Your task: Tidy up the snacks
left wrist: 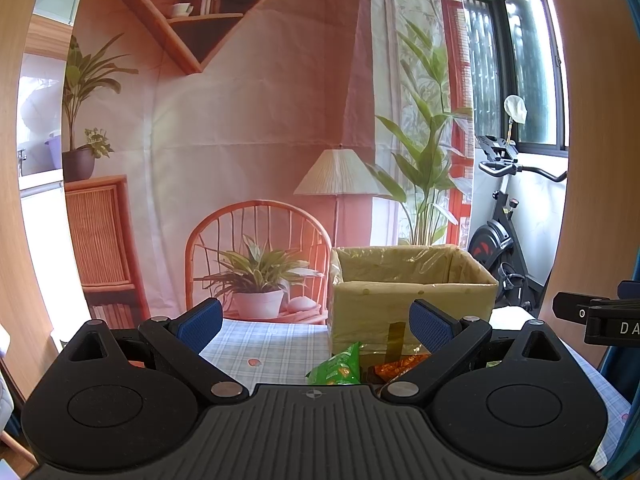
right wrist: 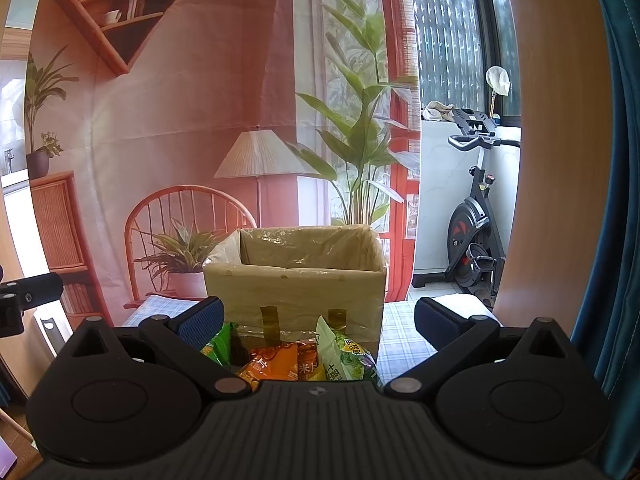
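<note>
An open cardboard box [right wrist: 296,292] lined with clear plastic stands on the checked tablecloth; it also shows in the left wrist view [left wrist: 376,300]. Snack bags lie in front of it: a green bag [left wrist: 334,368], an orange bag [right wrist: 272,364] and a green-and-white bag [right wrist: 344,356]. My left gripper [left wrist: 316,324] is open and empty, held above the table just before the bags. My right gripper [right wrist: 318,322] is open and empty, above the bags and facing the box. The box's inside bottom is hidden.
A printed room backdrop [left wrist: 240,140] hangs behind the table. An exercise bike [right wrist: 476,236] stands at the right by the window. The right gripper's side [left wrist: 600,316] shows at the right edge of the left wrist view. A blue curtain [right wrist: 616,200] hangs at the right.
</note>
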